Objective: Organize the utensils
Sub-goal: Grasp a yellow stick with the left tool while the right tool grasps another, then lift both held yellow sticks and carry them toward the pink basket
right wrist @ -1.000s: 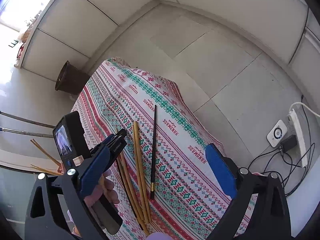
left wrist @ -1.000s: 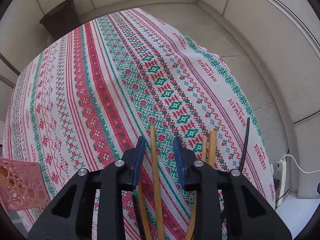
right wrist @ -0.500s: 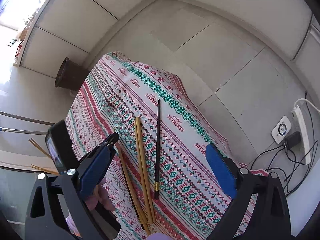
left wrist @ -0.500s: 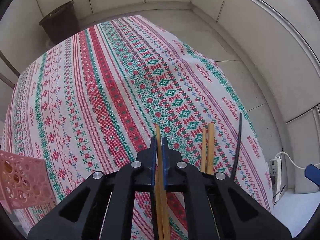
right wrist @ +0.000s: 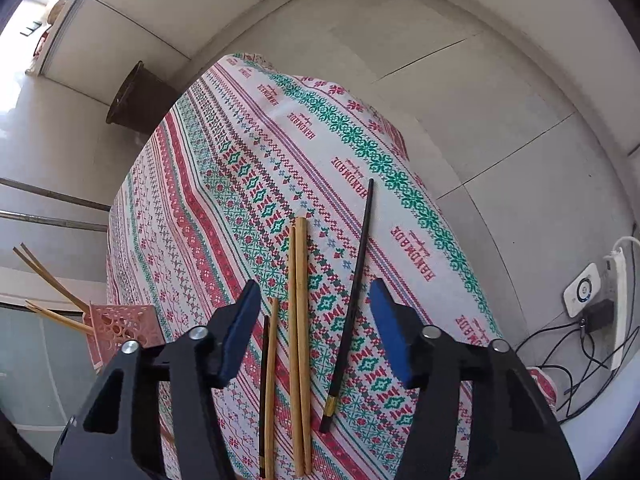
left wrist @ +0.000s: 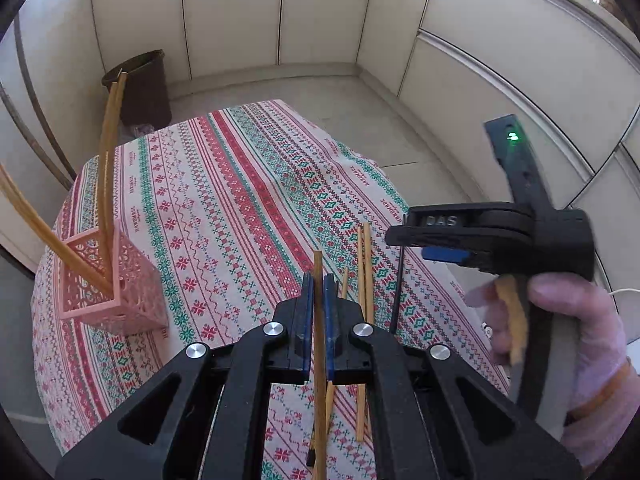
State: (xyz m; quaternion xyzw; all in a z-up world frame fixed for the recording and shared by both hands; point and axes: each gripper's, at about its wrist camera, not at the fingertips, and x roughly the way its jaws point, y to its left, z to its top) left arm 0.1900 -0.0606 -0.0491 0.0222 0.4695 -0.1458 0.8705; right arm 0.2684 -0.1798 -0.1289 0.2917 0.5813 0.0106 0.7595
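Observation:
My left gripper [left wrist: 318,284] is shut on a wooden chopstick [left wrist: 319,320] and holds it above the patterned tablecloth [left wrist: 224,208]. A pink perforated holder [left wrist: 108,288] stands at the left with several wooden chopsticks [left wrist: 106,160] leaning in it. My right gripper [right wrist: 316,312] is open and empty, hovering over a pair of wooden chopsticks [right wrist: 300,320], a black chopstick [right wrist: 354,284] and further chopsticks [right wrist: 270,380] lying on the cloth. The right gripper also shows in the left wrist view [left wrist: 480,236].
A dark bin [left wrist: 140,84] stands on the floor beyond the table. A power strip and cables [right wrist: 612,292] lie on the floor at the right. The table's right edge [right wrist: 460,240] drops off close to the black chopstick.
My left gripper has lifted the wooden chopstick it closed on and swung towards the pink holder. My right gripper has moved over the remaining chopsticks, still open.

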